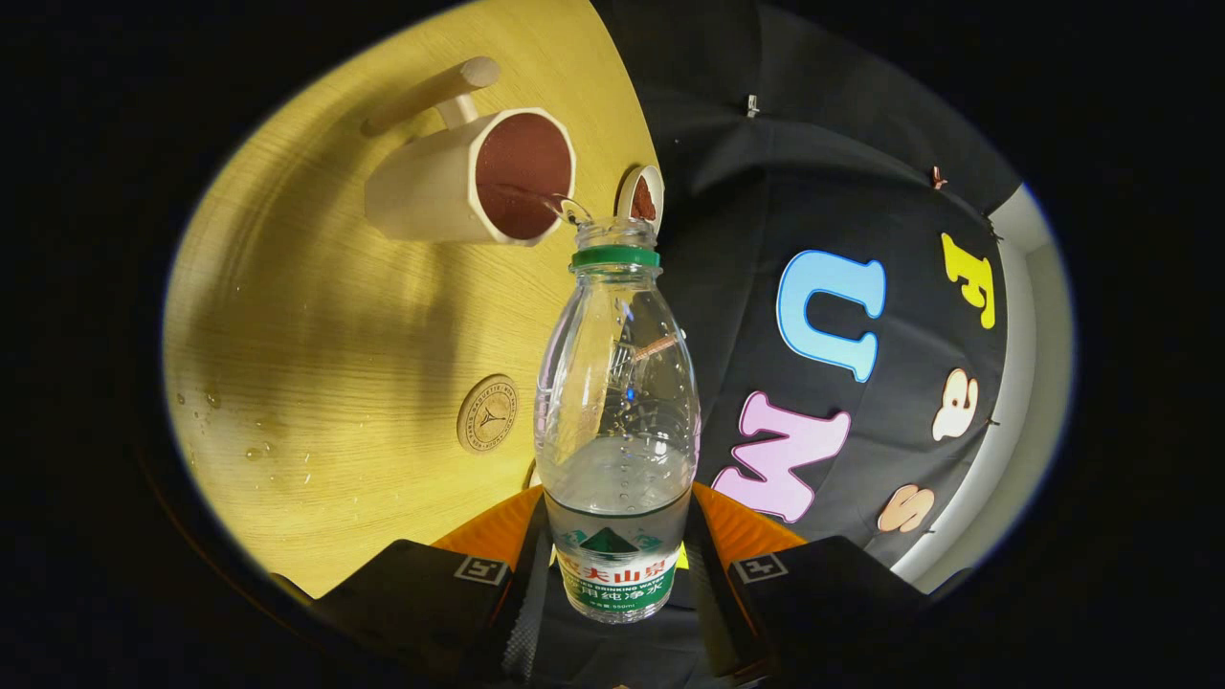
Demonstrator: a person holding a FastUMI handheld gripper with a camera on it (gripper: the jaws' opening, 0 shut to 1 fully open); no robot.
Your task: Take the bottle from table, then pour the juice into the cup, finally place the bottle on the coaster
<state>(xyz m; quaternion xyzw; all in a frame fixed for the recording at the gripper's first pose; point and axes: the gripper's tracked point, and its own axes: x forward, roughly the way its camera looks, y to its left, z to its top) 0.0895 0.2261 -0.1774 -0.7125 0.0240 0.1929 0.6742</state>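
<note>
My gripper is shut on a clear plastic bottle with a green neck ring, held by its labelled lower part between both fingers. The bottle is tipped over, its open mouth at the rim of a cream cup with a dark reddish inside and a long wooden handle. A thin stream of clear liquid runs from the mouth into the cup. Some liquid stays in the bottle. A round wooden coaster lies on the table beside the bottle's body, between the cup and my fingers.
The wooden table carries several water drops near its edge. A small cream cap-like piece with a dark inside lies just beyond the bottle mouth. The booth's black cloth wall stands along the table's far side.
</note>
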